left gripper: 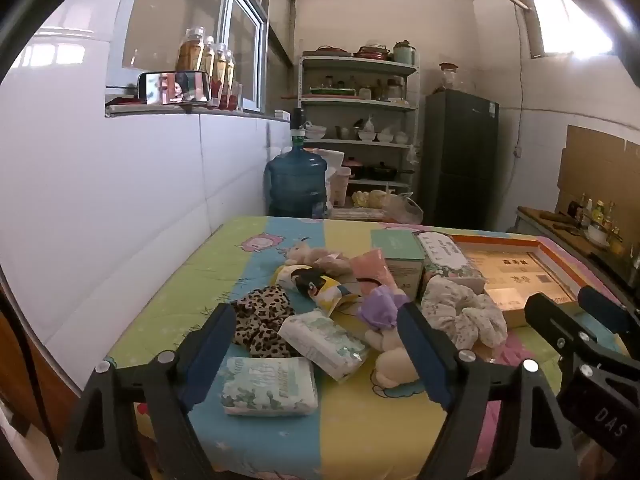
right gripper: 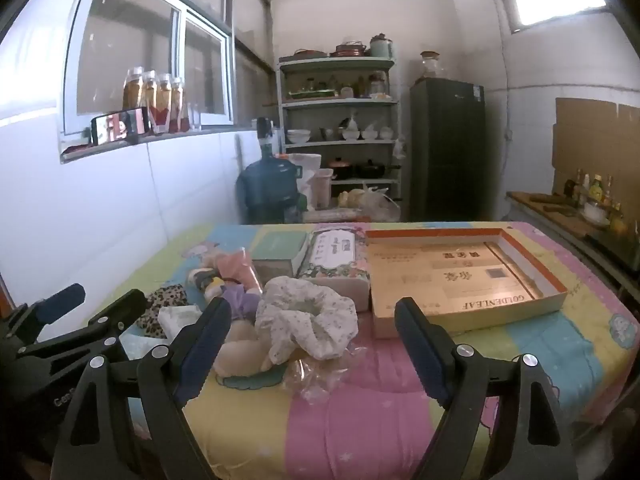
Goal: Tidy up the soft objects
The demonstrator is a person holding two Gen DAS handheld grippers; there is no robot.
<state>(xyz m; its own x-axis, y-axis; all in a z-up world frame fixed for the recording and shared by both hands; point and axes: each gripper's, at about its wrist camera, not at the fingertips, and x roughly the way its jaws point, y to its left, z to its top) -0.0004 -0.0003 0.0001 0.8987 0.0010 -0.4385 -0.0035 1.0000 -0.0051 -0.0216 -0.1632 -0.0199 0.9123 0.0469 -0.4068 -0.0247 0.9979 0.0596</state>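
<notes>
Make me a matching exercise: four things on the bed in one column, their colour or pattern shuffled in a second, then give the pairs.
Things:
1. tissue pack
2. scrunchie
3. flat box
4. large scrunchie

Looks:
A. orange rim, open top
B. white with small flowers
C. leopard print
D. white wrapper, green leaf print

Pairs: 1-D, 2-C, 3-A, 4-B

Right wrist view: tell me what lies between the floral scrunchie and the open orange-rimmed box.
In the right wrist view only bare striped bedsheet separates the floral scrunchie from the orange-rimmed box; the floral tissue pack sits just behind that gap.
</notes>
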